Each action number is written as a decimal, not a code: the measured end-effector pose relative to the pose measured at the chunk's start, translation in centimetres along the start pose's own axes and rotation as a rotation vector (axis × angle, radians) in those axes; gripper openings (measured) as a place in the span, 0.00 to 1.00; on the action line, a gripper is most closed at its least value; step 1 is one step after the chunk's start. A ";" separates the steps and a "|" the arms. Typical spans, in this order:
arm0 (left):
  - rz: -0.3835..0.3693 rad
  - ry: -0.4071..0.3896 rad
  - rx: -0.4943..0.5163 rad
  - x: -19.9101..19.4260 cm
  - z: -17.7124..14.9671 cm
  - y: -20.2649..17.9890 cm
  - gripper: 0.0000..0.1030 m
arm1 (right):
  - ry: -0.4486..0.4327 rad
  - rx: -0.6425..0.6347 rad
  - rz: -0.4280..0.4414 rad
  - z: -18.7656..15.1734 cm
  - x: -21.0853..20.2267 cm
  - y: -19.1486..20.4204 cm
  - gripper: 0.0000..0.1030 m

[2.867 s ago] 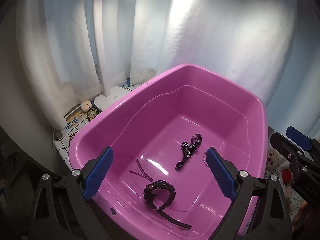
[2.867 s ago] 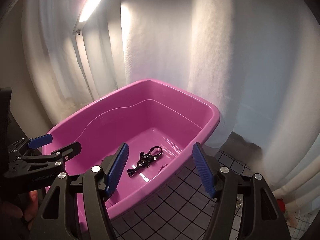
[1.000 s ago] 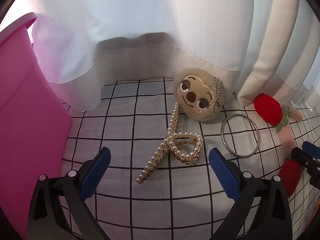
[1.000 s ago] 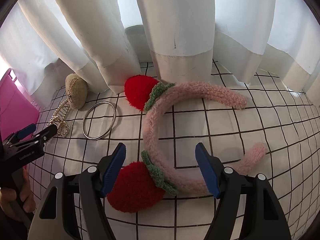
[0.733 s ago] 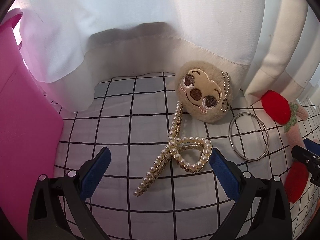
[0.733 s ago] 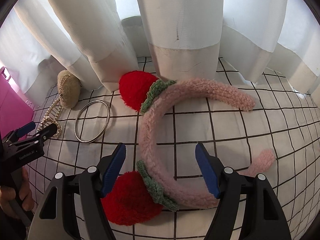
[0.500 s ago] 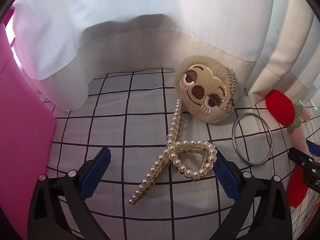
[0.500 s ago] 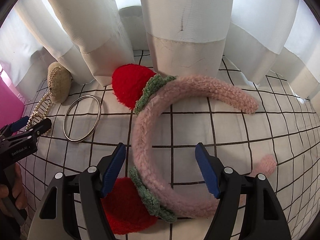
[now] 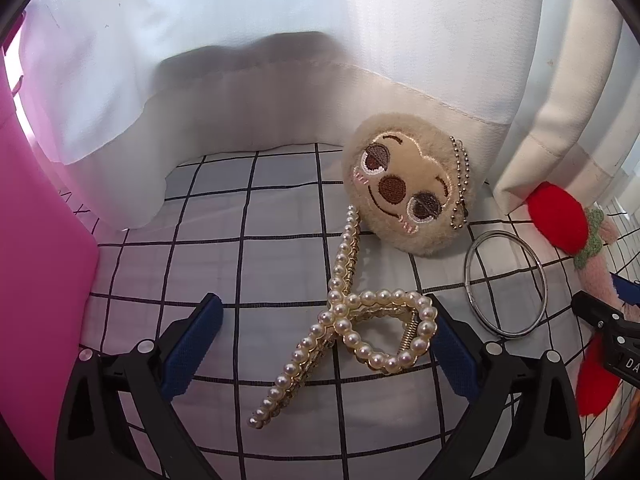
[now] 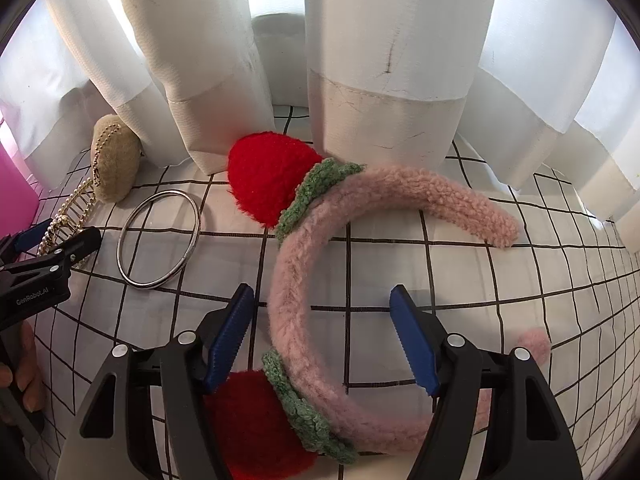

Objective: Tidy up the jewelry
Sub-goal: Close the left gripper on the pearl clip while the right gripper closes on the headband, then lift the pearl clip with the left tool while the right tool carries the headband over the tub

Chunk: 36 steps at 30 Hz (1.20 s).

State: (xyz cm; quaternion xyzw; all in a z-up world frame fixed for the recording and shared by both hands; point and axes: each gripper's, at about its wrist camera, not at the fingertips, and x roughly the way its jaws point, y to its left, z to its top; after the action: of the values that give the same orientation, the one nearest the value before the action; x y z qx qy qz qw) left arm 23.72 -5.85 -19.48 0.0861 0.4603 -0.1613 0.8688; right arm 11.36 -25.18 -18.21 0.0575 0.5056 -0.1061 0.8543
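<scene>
A pearl hair claw lies on the checked cloth, between the open fingers of my left gripper. A beige plush sloth charm and a silver bangle lie just beyond it. My right gripper is open, its fingers on either side of a fuzzy pink headband with red strawberries. The bangle, the charm and the claw show at the left of the right wrist view. The pink tub stands at the far left.
White curtains hang down to the cloth behind all the items. The left gripper and the hand holding it sit at the left edge of the right wrist view. The right gripper's tip shows at the right edge of the left wrist view.
Both grippers left the pink tub and came down over the cloth. The left has closed in on the pearl claw, the right on the pink headband. Both stayed open.
</scene>
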 end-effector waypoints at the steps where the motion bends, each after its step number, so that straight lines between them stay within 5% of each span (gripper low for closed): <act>1: -0.004 -0.003 0.006 -0.3 -0.2 -0.1 0.86 | -0.002 -0.002 0.006 0.0 0.0 0.1 0.61; 3: -0.014 -0.012 0.016 -1.0 -0.6 -0.4 0.70 | -0.009 -0.015 0.012 -0.1 -0.4 0.6 0.34; 6: -0.016 -0.021 0.020 -1.4 -1.0 -0.6 0.56 | -0.011 -0.021 0.031 -0.2 -0.9 0.8 0.13; 10: -0.031 -0.015 -0.004 -2.3 -1.6 -0.3 0.54 | -0.014 0.009 0.081 -0.6 -1.3 0.6 0.11; 14: -0.039 -0.007 -0.021 -3.3 -2.5 0.2 0.41 | -0.036 0.040 0.121 -1.3 -2.5 0.1 0.10; 24: -0.047 -0.011 -0.040 -7.2 -6.2 -0.1 0.40 | -0.093 0.026 0.190 -3.6 -6.5 0.2 0.10; 36: -0.062 -0.071 -0.044 -15.7 -5.4 -1.1 0.41 | -0.172 -0.050 0.260 -4.6 -13.7 0.7 0.10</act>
State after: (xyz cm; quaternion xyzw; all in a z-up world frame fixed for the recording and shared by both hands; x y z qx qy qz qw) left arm 10.92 -2.10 -9.55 0.0471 0.4348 -0.1809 0.8809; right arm 1.21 -21.83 -8.43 0.0920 0.4213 0.0135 0.9021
